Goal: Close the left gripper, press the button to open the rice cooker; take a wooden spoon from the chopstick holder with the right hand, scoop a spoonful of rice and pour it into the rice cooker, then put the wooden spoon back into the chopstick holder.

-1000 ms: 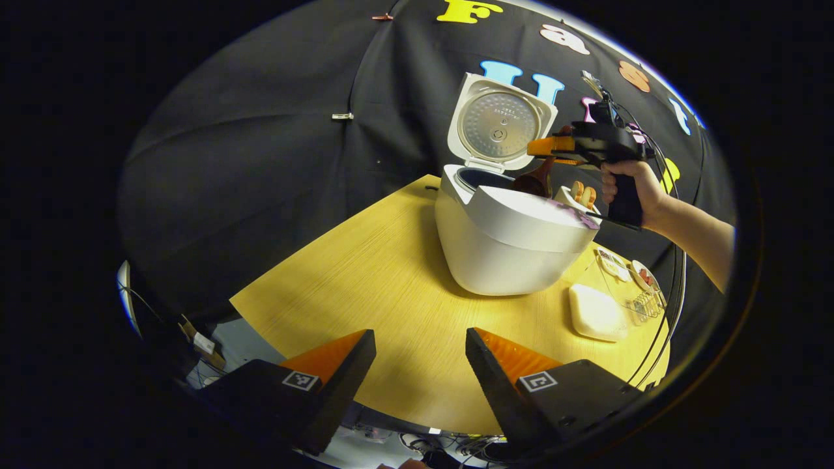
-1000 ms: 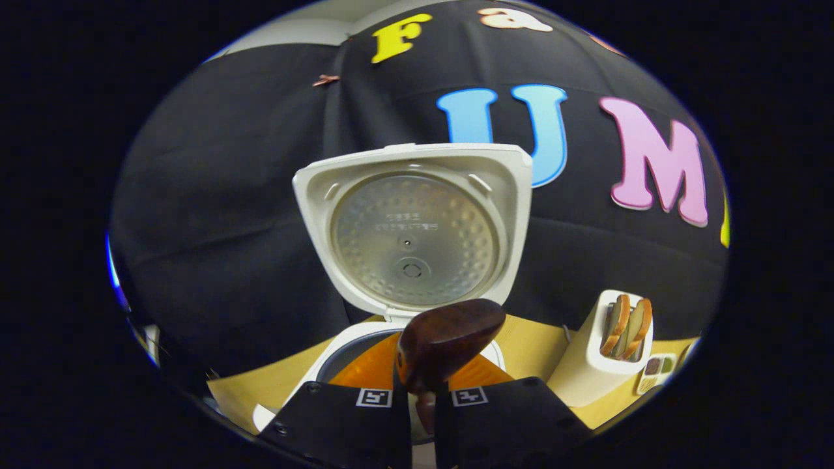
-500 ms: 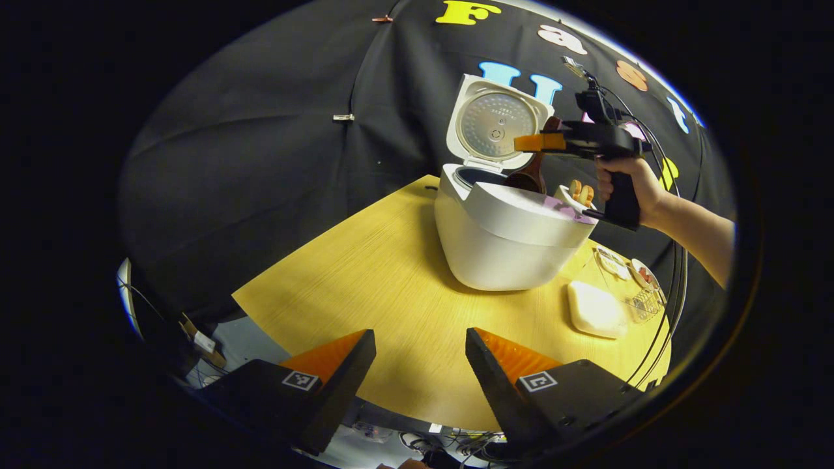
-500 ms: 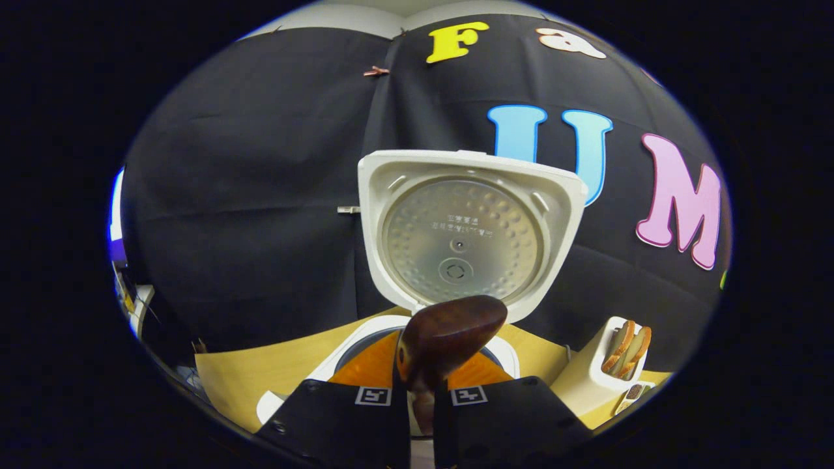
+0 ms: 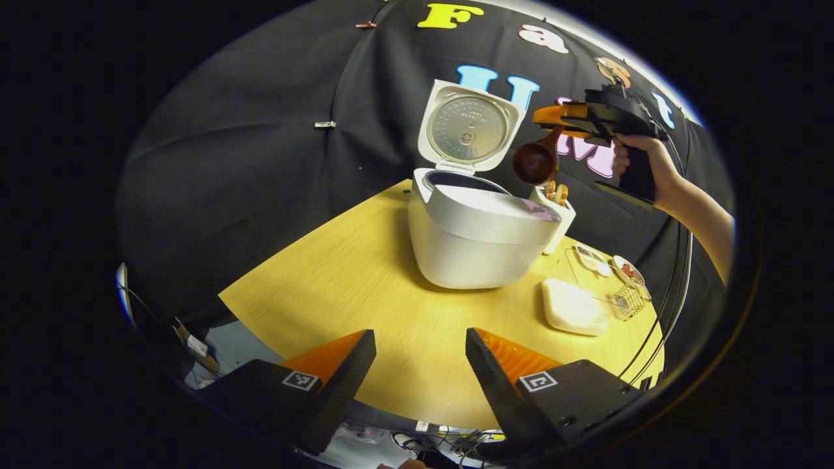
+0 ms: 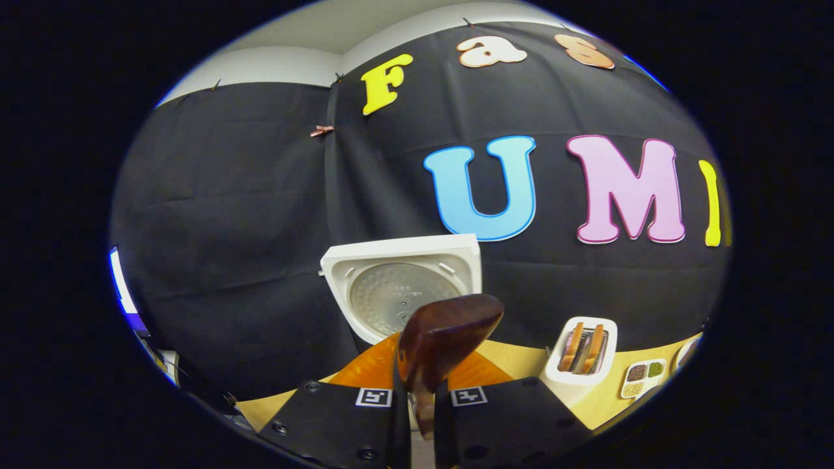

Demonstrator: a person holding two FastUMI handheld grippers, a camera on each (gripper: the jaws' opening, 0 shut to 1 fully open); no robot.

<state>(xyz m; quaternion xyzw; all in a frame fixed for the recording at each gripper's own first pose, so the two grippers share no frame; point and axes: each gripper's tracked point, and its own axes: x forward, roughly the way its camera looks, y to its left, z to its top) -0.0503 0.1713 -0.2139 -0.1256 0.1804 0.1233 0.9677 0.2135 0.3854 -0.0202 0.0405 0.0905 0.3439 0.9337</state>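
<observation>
The white rice cooker (image 5: 479, 234) stands on the yellow table (image 5: 365, 286) with its lid (image 5: 468, 127) raised upright. My right gripper (image 5: 554, 118), held by a hand, hovers above and to the right of the cooker, shut on the handle of the dark wooden spoon (image 5: 534, 163); the bowl hangs down over the chopstick holder (image 5: 554, 205). In the right gripper view the spoon bowl (image 6: 449, 332) sticks up between the fingers of my right gripper (image 6: 423, 404), with the lid (image 6: 401, 290) behind and the holder (image 6: 583, 355) at right. My left gripper (image 5: 420, 355) is open over the table's near edge.
A white lidded box (image 5: 573, 306) lies right of the cooker, beside a clear container (image 5: 609, 277) and small dishes (image 5: 627, 270). A divided tray of grains (image 6: 642, 378) sits right of the holder. Cables hang off the table's right edge.
The right gripper lifted the spoon up out of the cooker and moved right toward the chopstick holder. The left gripper stayed open, its view shifting slightly.
</observation>
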